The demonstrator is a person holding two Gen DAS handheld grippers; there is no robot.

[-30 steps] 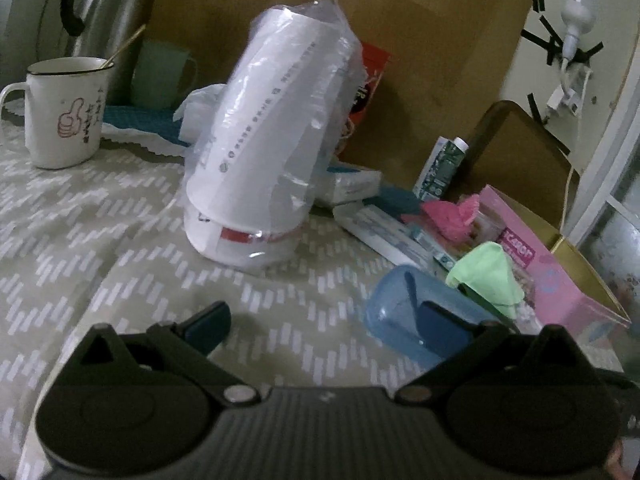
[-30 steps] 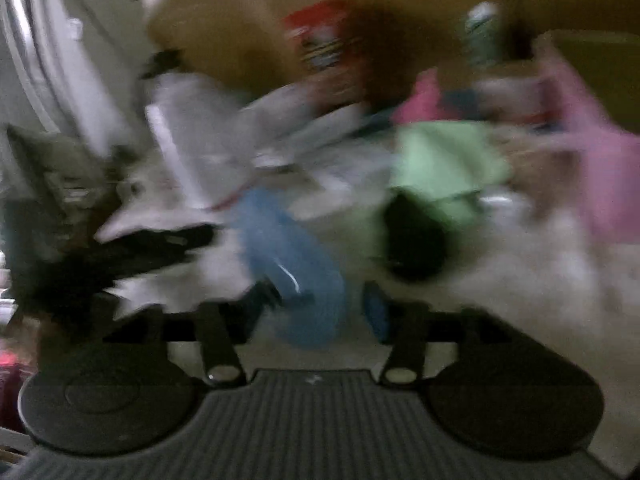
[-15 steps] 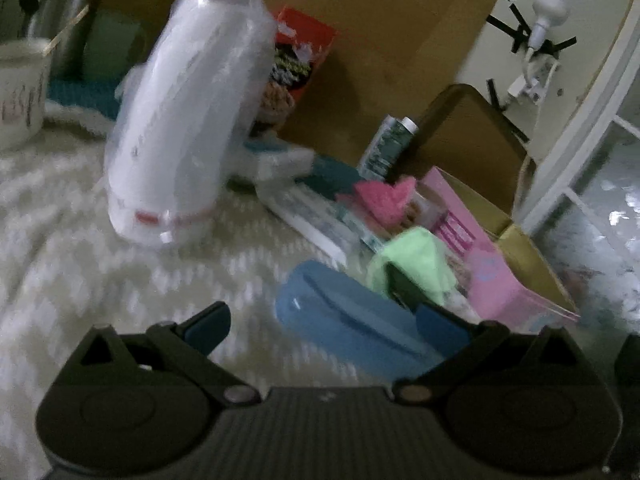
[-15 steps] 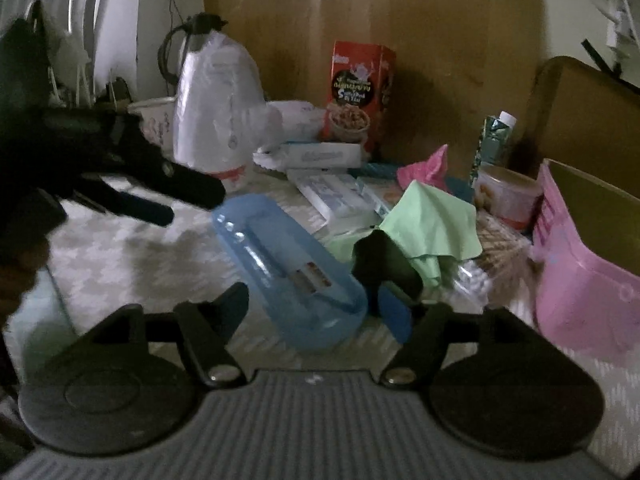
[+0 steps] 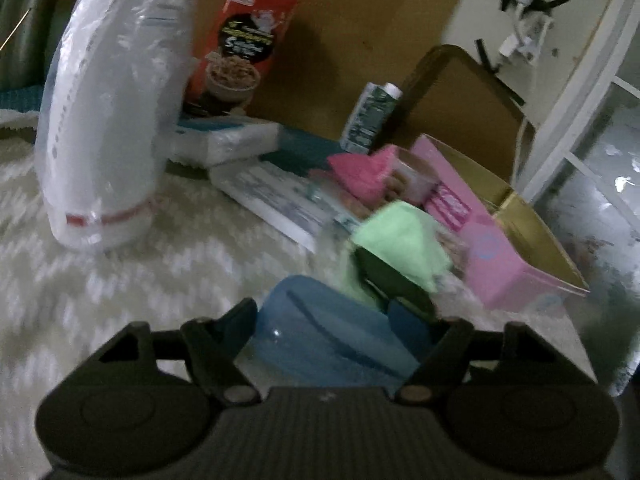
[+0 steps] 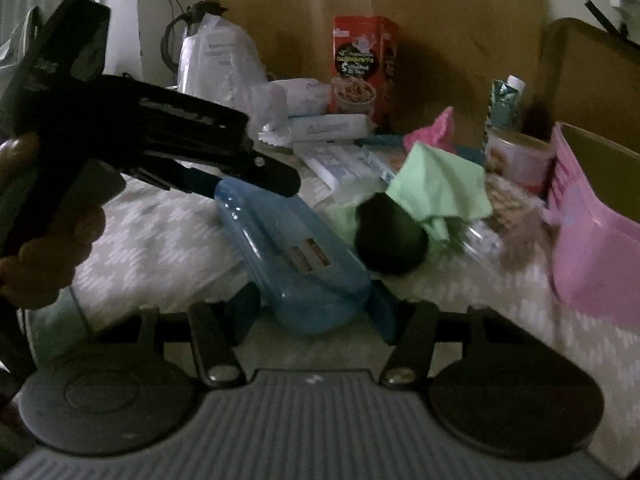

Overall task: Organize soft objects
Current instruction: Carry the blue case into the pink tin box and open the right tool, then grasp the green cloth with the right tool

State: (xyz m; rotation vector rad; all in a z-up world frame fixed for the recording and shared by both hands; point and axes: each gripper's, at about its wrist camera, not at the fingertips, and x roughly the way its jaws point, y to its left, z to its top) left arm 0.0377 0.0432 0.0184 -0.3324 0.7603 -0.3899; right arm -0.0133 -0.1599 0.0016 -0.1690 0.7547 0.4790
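A translucent blue plastic case (image 6: 292, 248) lies on the patterned tablecloth and shows in the left wrist view (image 5: 320, 332) too. A light green cloth (image 6: 440, 184) is draped over a dark round object (image 6: 390, 240) just right of it; the cloth also shows in the left wrist view (image 5: 400, 244). A pink cloth (image 5: 360, 172) lies farther back. My left gripper (image 5: 324, 320) is open with the case's far end between its fingers. My right gripper (image 6: 312, 312) is open with the case's near end between its fingers. Neither visibly clamps it.
A bagged stack of white paper cups (image 5: 108, 112) stands at left. A red cereal box (image 5: 244, 48), flat white boxes (image 5: 276, 196), a small carton (image 5: 370, 118) and an open pink box (image 5: 500, 240) crowd the back and right. The left gripper's body (image 6: 132, 128) crosses the right wrist view.
My left gripper has swung right and forward from the cup stack to the blue case. My right gripper has moved closer, so the case's near end now sits between its fingers.
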